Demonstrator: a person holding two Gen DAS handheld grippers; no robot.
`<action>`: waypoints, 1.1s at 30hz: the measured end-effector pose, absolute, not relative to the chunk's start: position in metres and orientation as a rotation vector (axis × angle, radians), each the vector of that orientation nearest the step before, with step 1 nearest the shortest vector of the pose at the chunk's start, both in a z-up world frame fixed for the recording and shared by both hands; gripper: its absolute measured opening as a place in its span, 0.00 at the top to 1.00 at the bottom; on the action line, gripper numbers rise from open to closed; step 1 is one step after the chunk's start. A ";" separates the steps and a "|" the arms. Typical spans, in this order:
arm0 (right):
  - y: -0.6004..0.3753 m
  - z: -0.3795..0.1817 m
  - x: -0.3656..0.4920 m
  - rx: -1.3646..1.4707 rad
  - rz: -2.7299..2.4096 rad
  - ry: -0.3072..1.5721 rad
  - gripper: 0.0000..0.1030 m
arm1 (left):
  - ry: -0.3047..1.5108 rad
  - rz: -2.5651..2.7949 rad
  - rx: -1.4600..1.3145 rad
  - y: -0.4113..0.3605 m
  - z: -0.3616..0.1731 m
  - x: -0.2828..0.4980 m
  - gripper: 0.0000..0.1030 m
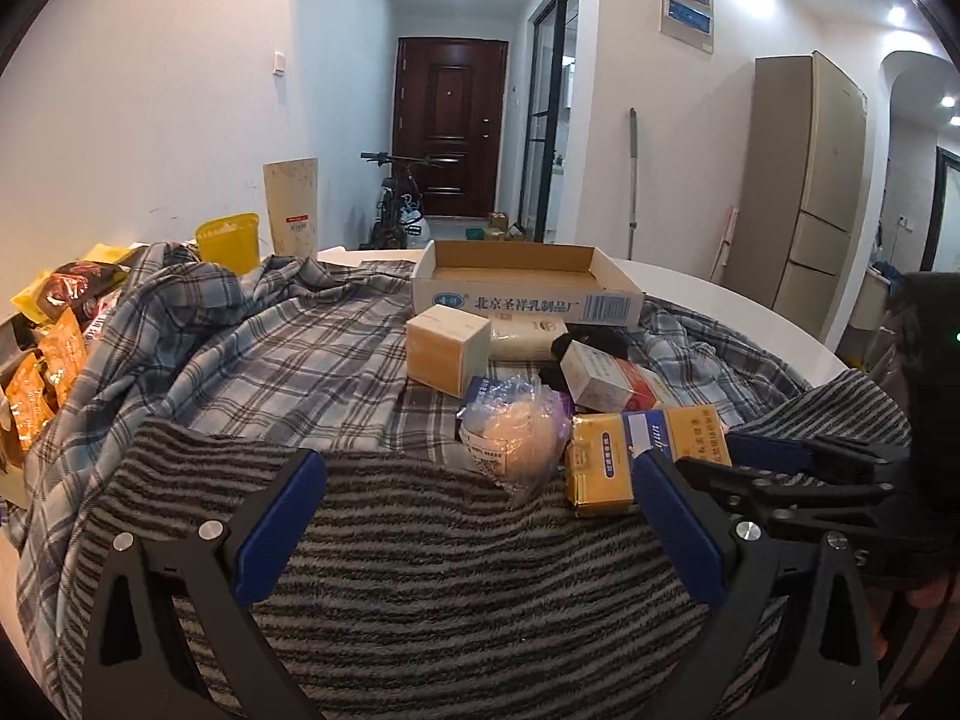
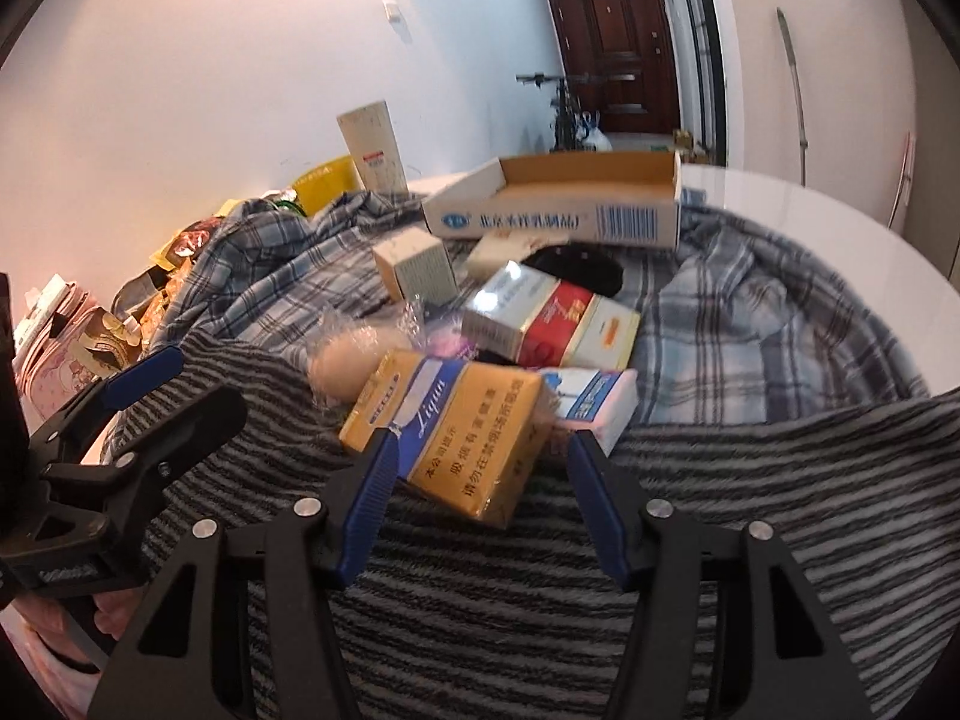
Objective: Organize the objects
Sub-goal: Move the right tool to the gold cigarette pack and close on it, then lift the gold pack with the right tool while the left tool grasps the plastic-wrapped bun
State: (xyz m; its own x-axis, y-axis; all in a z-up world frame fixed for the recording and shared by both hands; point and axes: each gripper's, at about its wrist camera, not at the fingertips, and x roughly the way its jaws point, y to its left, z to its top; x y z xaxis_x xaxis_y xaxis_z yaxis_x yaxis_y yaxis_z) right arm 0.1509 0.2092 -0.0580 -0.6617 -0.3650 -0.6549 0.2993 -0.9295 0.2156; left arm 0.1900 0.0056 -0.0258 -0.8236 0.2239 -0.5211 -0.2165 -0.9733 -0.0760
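Observation:
A pile of small goods lies on striped and plaid cloths on a white table. A yellow Liqun carton [image 2: 447, 438] lies just ahead of my open right gripper [image 2: 480, 450], its near corner between the blue fingers. It also shows in the left wrist view [image 1: 648, 456]. A wrapped round bun [image 1: 516, 438] sits left of it. A red-and-white box [image 2: 552, 324], a beige box [image 1: 447, 348] and a pink-white pack [image 2: 594, 408] lie around. An open cardboard tray [image 1: 528, 288] stands behind. My left gripper [image 1: 480, 480] is open and empty over the striped cloth.
Orange snack packets [image 1: 42, 372] and a yellow tub [image 1: 228, 240] sit at the left. A tall beige carton [image 1: 291, 204] stands against the wall. The white table edge [image 2: 840, 222] curves at the right. A fridge [image 1: 804, 180] stands at the far right.

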 end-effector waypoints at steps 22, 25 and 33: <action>0.240 -0.011 0.169 0.686 -2.814 -0.150 0.81 | 0.003 2.755 -0.875 0.009 -0.012 0.153 0.00; 0.243 0.000 0.161 0.589 -2.880 -0.055 0.81 | 0.014 2.759 -0.828 0.012 -0.006 0.135 0.00; 0.265 0.005 0.133 0.549 -2.917 -0.189 0.81 | -0.111 2.654 -0.995 0.005 -0.028 0.111 0.16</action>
